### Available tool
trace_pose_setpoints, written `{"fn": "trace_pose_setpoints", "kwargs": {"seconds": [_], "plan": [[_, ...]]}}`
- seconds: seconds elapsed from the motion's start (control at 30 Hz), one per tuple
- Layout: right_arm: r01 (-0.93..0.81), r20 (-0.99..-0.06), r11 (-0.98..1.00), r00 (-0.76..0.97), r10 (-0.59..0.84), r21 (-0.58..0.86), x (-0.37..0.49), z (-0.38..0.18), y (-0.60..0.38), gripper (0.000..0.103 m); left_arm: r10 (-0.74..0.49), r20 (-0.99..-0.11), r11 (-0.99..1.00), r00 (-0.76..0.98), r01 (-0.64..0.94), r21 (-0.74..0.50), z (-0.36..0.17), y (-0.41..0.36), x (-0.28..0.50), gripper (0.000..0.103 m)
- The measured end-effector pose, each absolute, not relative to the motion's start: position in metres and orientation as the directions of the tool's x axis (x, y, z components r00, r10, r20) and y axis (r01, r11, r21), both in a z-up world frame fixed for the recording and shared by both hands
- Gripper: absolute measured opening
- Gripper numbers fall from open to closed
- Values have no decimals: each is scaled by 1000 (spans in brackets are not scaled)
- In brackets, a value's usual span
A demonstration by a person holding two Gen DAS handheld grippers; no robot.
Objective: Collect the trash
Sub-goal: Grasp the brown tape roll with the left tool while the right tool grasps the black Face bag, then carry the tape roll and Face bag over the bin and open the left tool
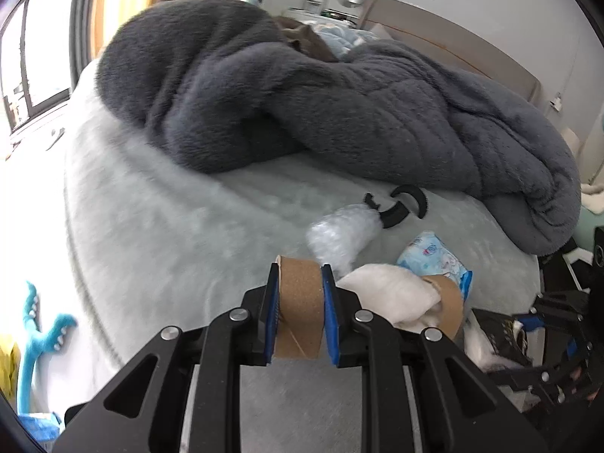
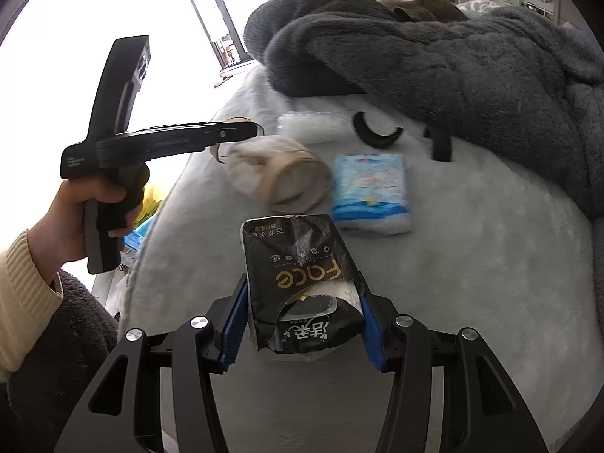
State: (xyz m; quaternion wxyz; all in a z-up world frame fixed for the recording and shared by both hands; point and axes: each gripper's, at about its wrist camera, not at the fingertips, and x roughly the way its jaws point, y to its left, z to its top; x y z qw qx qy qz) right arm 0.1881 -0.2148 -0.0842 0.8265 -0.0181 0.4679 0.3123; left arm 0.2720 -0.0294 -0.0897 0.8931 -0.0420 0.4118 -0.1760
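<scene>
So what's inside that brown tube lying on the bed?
The brown tube has crumpled white tissue stuffed in its far end; the open near end looks hollow. How far the tissue reaches inside stays hidden.

Pale bed [image 2: 472,264]: grey blanket [image 2: 472,68], scattered trash.

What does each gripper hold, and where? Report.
Left gripper clamps a cardboard tube across its sides. Right gripper grips a black tissue pack at its torn lower end.

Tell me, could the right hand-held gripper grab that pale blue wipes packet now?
Probably not: the right hand-held gripper is already clamped on a black tissue pack; the pale blue wipes packet lies unobstructed beyond.
</scene>
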Motion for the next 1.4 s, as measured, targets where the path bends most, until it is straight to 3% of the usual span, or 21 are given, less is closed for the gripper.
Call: {"fn": "trace_pose_setpoints", "kwargs": {"seconds": [0.73, 1.4], "plan": [[-585, -743, 768, 387, 546, 259, 177, -41, -128, 53, -144, -737, 989, 660, 68, -132, -73, 70, 211, 23], [-657, -698, 698, 357, 621, 285, 176, -20, -30, 53, -103, -849, 979, 519, -96, -177, -143, 132, 147, 23]]}}
